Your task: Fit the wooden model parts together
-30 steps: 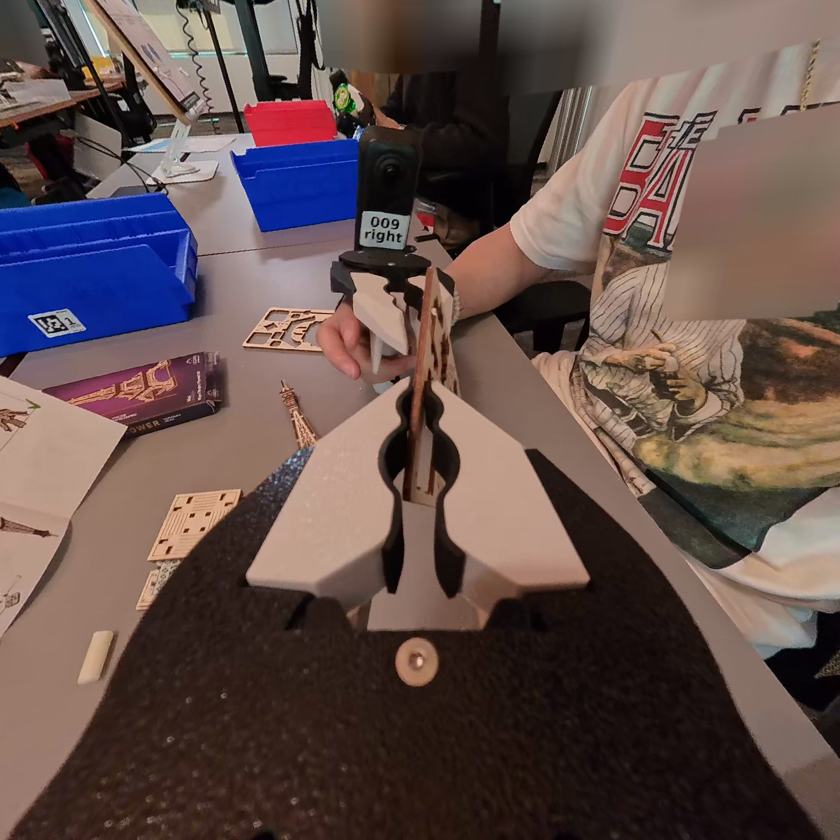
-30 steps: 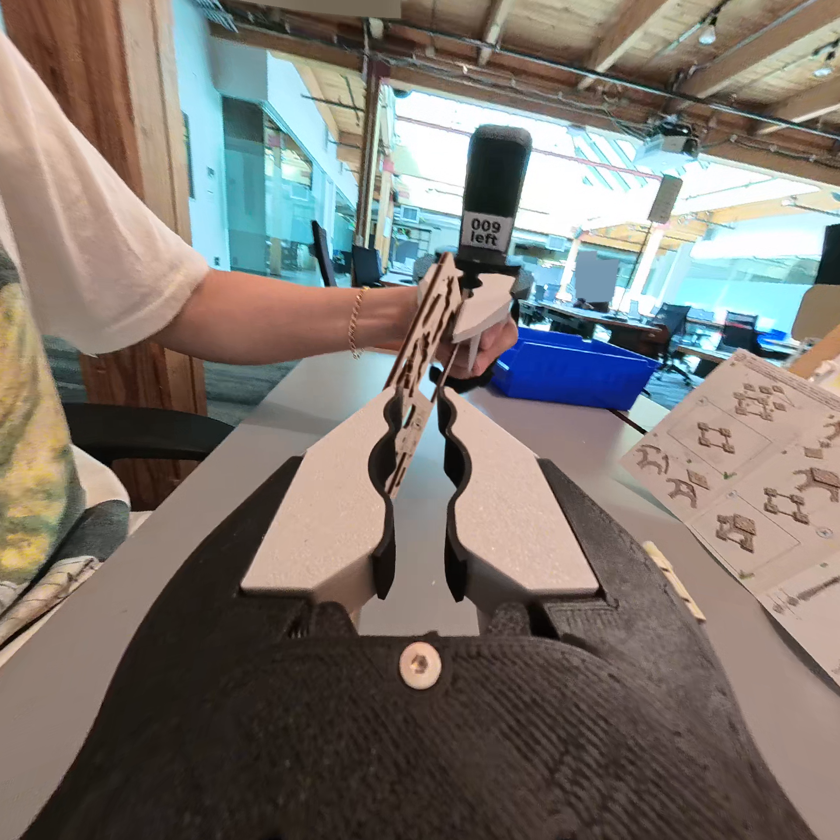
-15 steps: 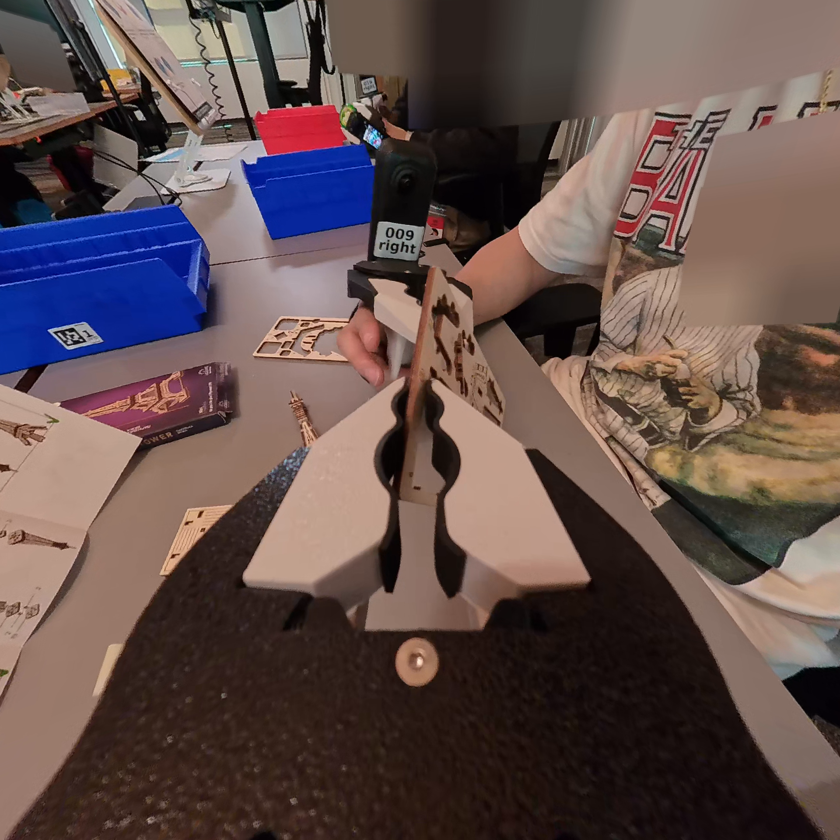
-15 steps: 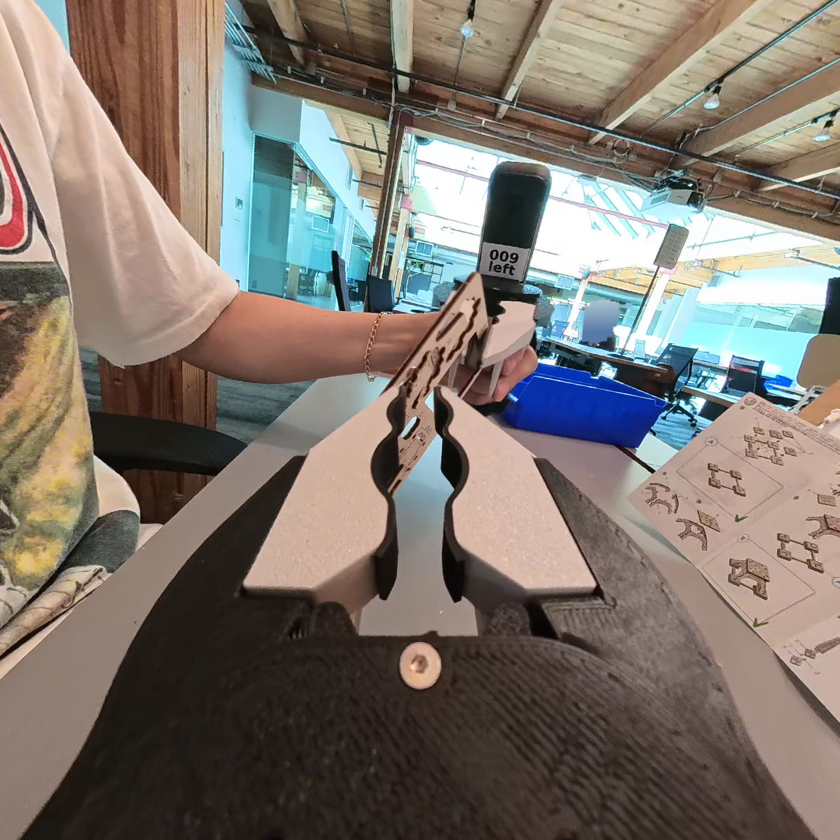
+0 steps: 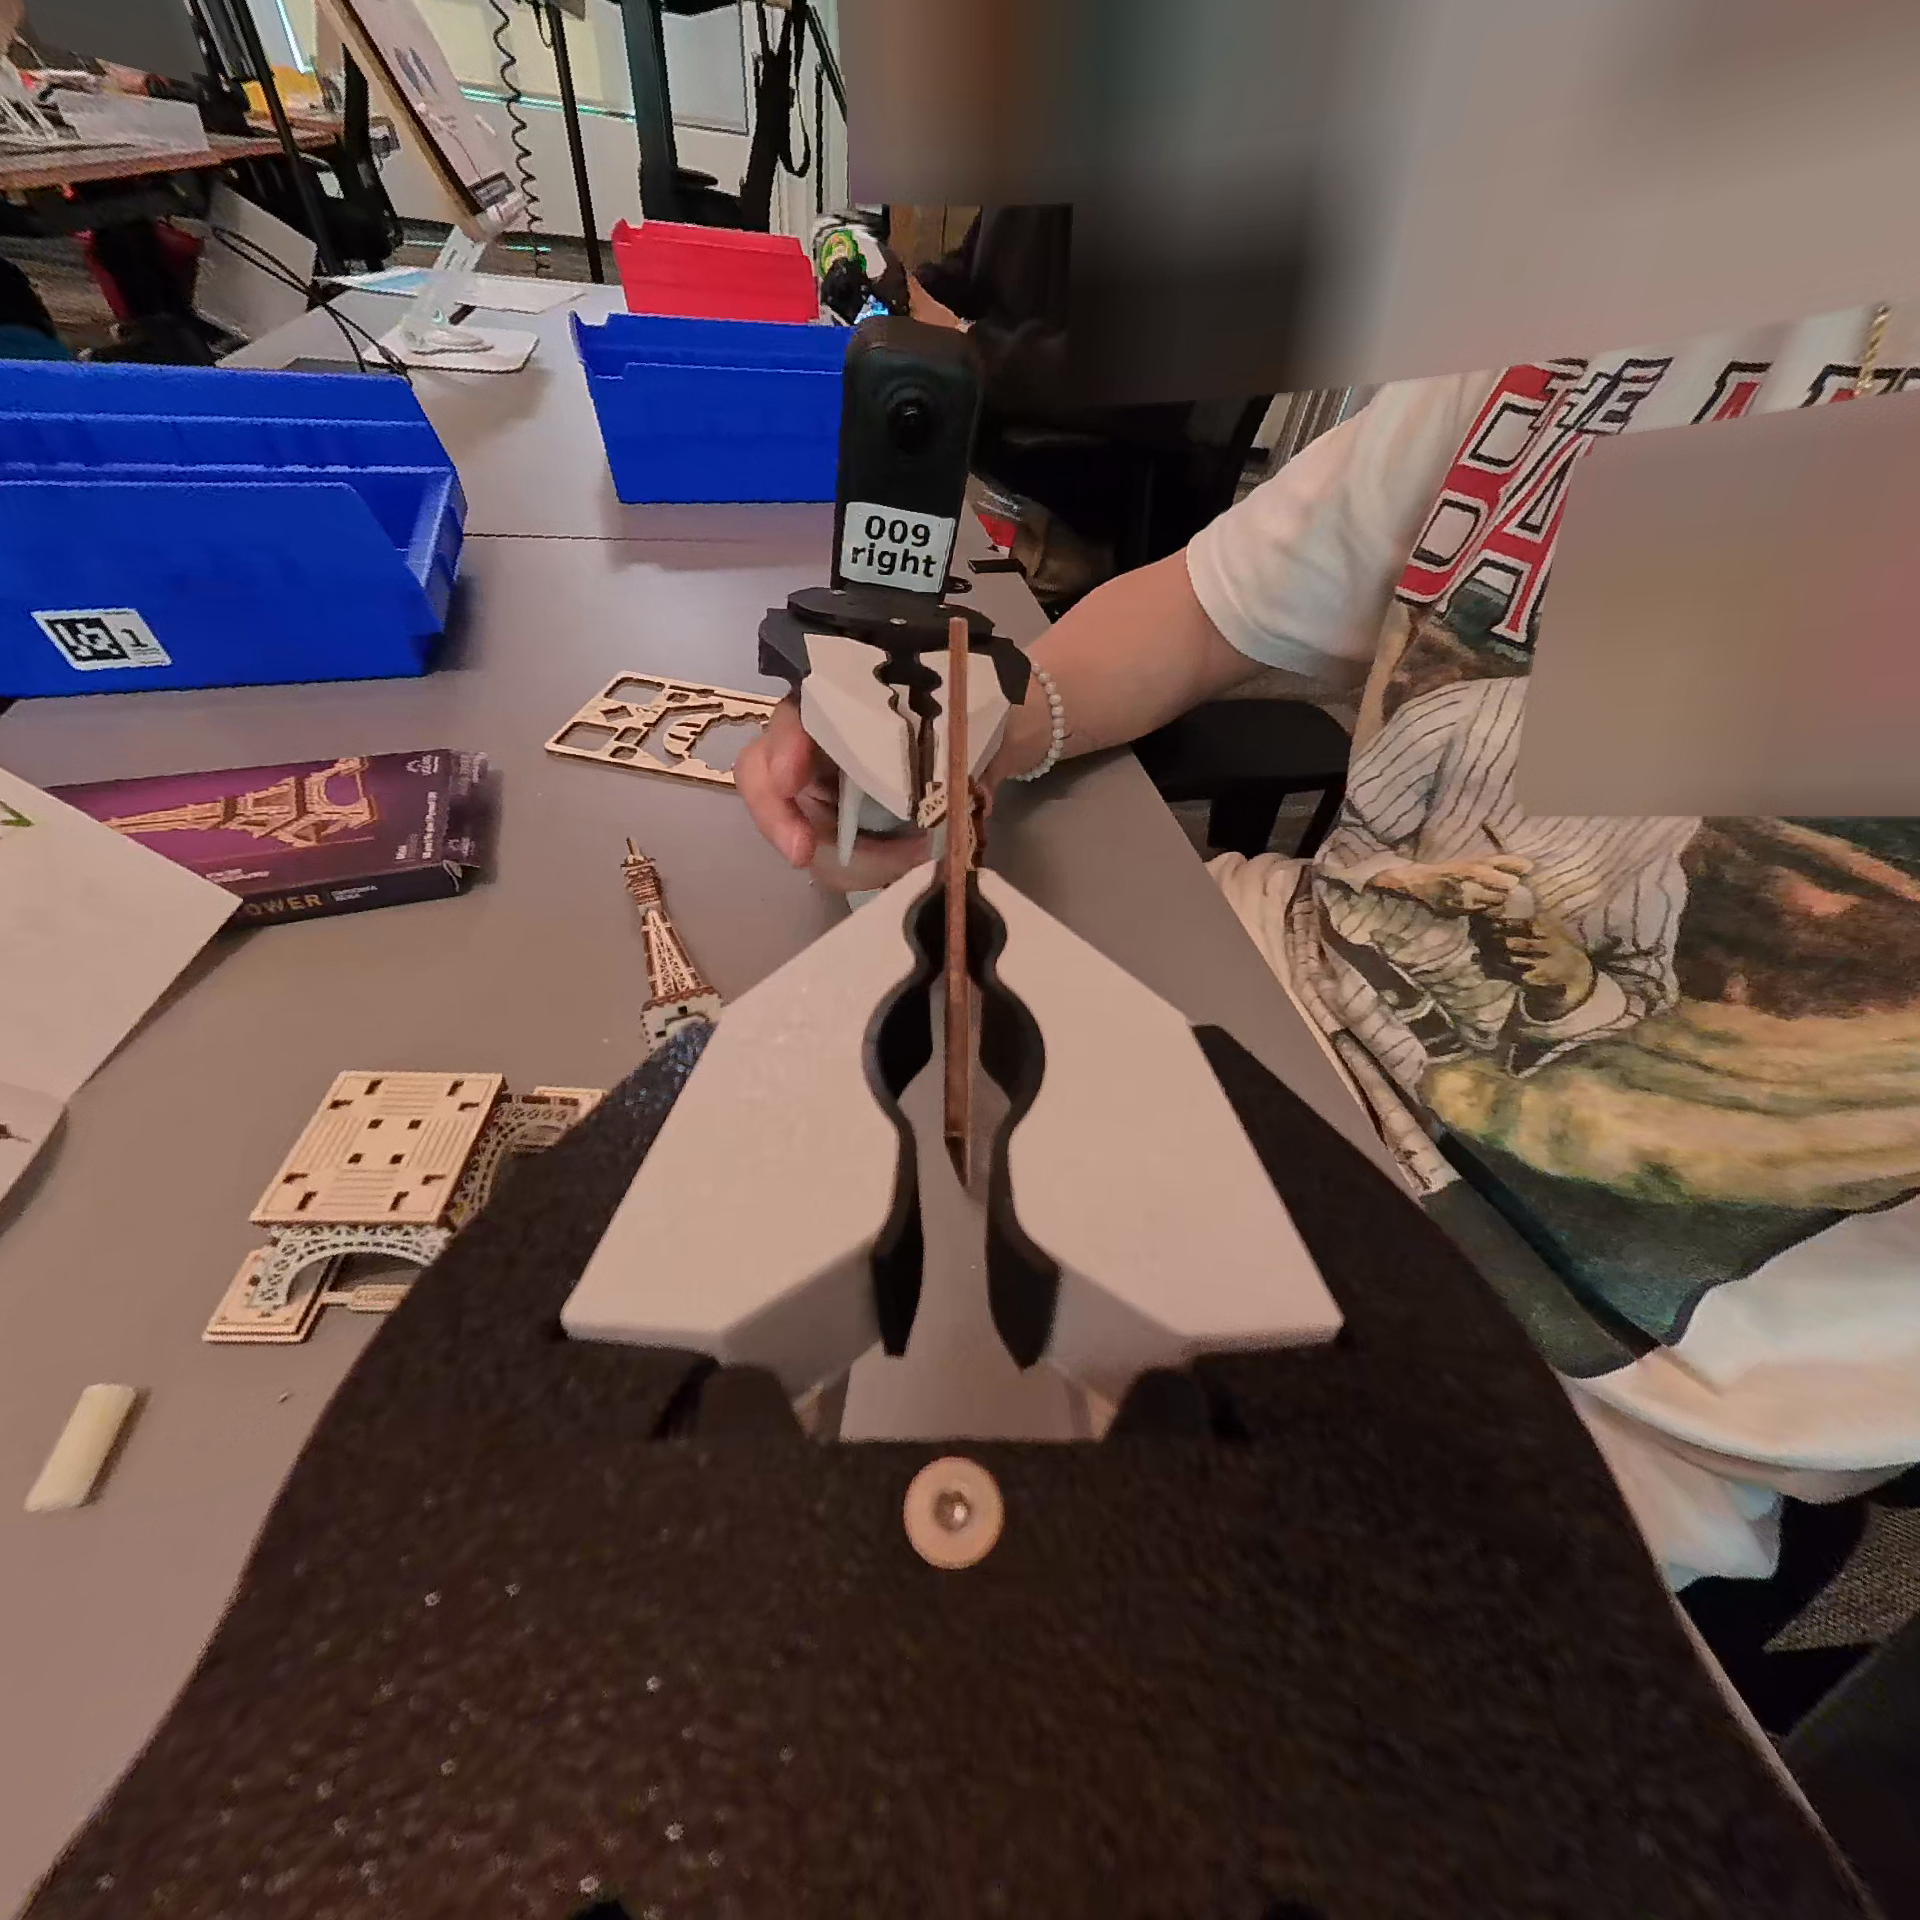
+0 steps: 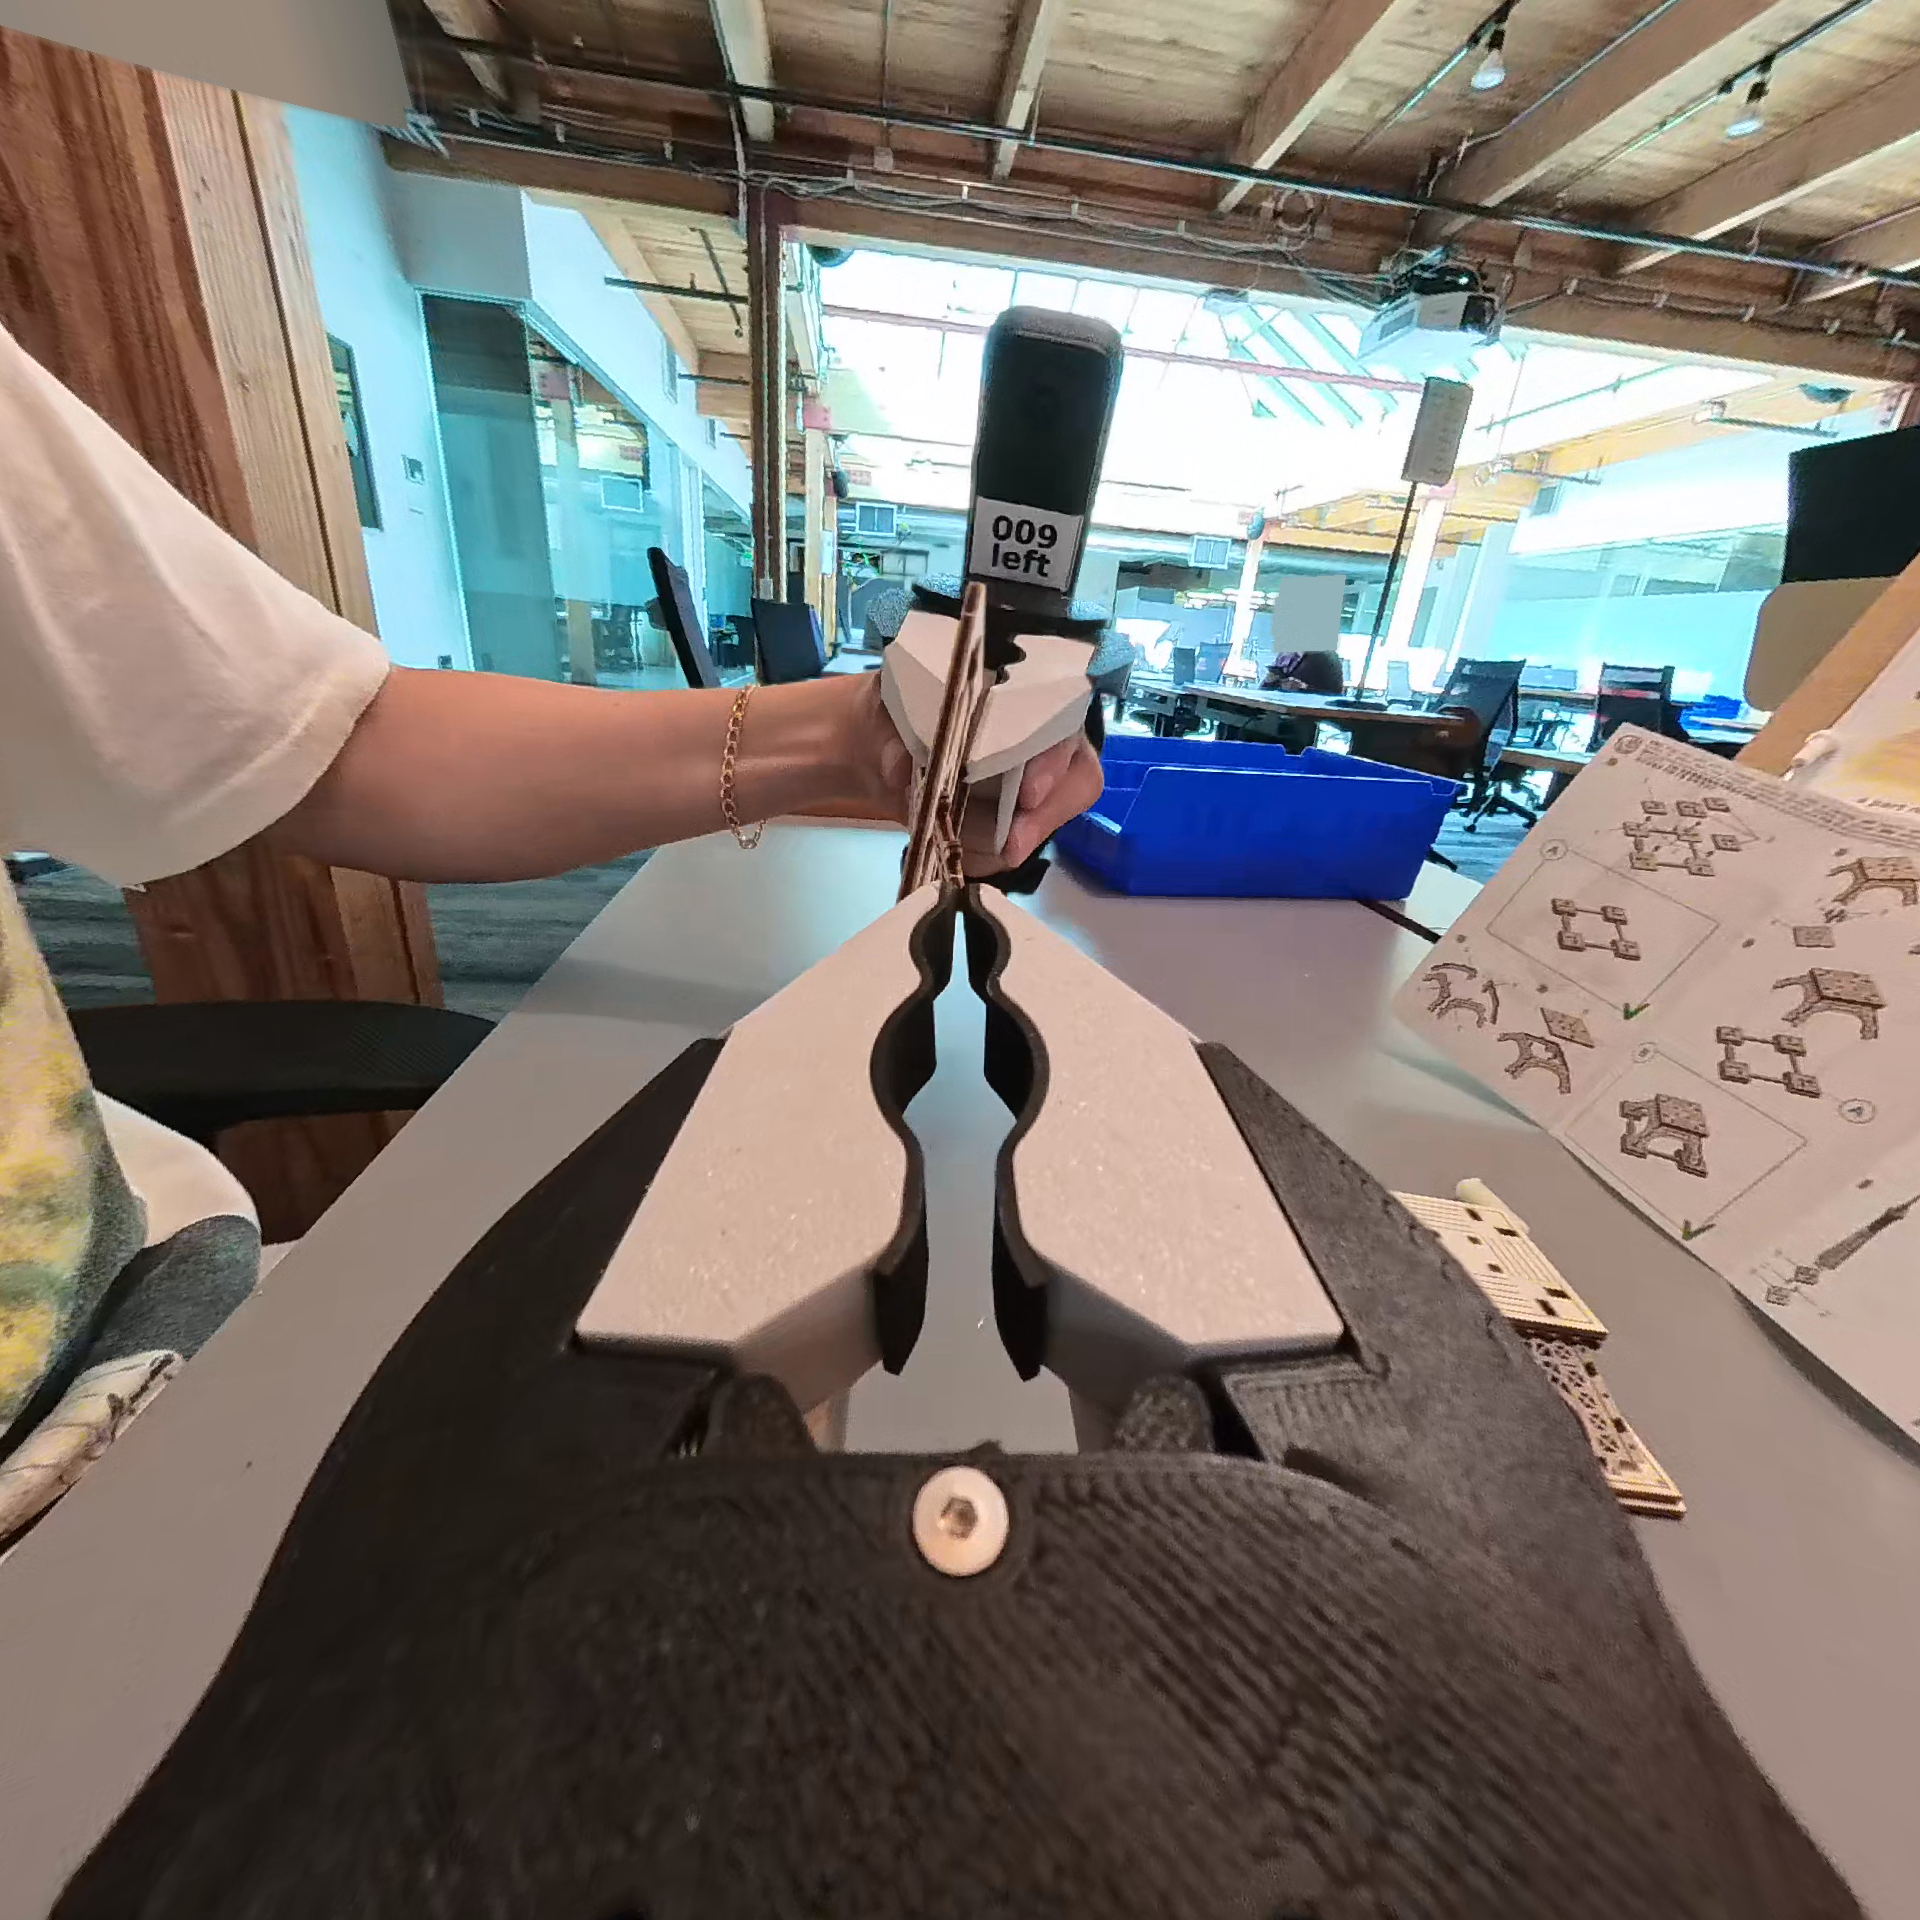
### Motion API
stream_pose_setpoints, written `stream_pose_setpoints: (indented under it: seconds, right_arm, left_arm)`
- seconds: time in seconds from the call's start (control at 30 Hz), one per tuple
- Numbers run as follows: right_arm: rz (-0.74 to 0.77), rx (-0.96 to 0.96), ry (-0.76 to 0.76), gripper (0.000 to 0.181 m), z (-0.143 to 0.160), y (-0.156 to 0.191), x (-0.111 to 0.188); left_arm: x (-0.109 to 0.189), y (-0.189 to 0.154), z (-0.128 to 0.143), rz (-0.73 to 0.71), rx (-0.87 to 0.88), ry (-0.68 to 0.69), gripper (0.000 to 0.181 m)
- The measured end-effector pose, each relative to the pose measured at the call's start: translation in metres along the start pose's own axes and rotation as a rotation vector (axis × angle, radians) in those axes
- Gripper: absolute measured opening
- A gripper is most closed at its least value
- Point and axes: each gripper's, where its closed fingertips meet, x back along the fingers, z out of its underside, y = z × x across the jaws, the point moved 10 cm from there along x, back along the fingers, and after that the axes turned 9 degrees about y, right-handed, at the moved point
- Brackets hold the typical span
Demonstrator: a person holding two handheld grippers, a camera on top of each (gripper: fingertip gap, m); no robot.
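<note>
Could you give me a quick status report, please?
Left tongs shut on wooden sheet, edge-on. Right tongs pinching the sheet's other end. Nothing in the way.

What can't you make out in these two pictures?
Wooden sheet: edge-on in left wrist view, so its cutouts are hidden.
Small piece: too small; fingertips of right tool cover it in right wrist view.
Model base: partly behind left tool, left wrist view.
Whether the parts touch: unclear.

The wooden sheet (image 5: 957, 997) is turning edge-on in the left gripper (image 5: 957, 904), no longer showing its face. The right gripper (image 6: 957, 914) is closing, its jaws now nipping the sheet's near end.
</note>
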Motion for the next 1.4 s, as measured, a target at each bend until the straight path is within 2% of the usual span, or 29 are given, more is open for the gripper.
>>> stream_pose_setpoints:
  seconds: [0.13,0.23,0.27,0.43,0.53,0.67,0.87,1.1,1.3,1.4]
  right_arm:
    - [-0.007,-0.030,-0.017,0.000,0.000,0.002,-0.003]
    - [0.006,-0.016,-0.064,0.024,-0.002,0.004,-0.004]
    - [0.010,0.012,-0.071,0.027,-0.003,0.005,-0.003]
    - [-0.005,0.147,-0.079,0.020,-0.011,0.015,-0.002]
    - [-0.019,0.189,-0.063,0.009,-0.014,0.018,-0.001]
    - [-0.051,0.213,-0.059,0.004,-0.016,0.022,-0.001]
    - [-0.057,0.292,-0.041,0.018,-0.019,0.033,-0.005]
    - [-0.005,0.291,-0.067,0.020,-0.020,0.035,-0.006]
    - [-0.006,0.151,-0.148,0.002,-0.021,0.026,-0.002]
    - [-0.007,0.145,-0.146,0.002,-0.020,0.024,-0.001]
  left_arm:
    - [0.002,-0.001,0.004,0.018,-0.011,-0.029,0.000]
    - [0.003,-0.003,0.005,0.016,-0.048,-0.050,0.000]
    - [0.003,-0.003,0.005,0.000,-0.064,-0.053,0.000]
    - [-0.001,-0.006,0.005,0.018,-0.125,-0.105,0.001]
    - [0.000,-0.007,0.003,0.005,-0.162,-0.115,0.001]
    - [0.003,-0.010,-0.002,0.007,-0.184,-0.148,0.001]
    - [-0.002,-0.012,-0.003,0.004,-0.205,-0.112,0.004]
    - [-0.006,-0.012,-0.006,-0.066,-0.228,-0.105,0.005]
    - [-0.004,-0.012,-0.007,-0.161,-0.239,-0.090,0.004]
    - [-0.005,-0.013,-0.004,-0.166,-0.225,-0.071,0.003]
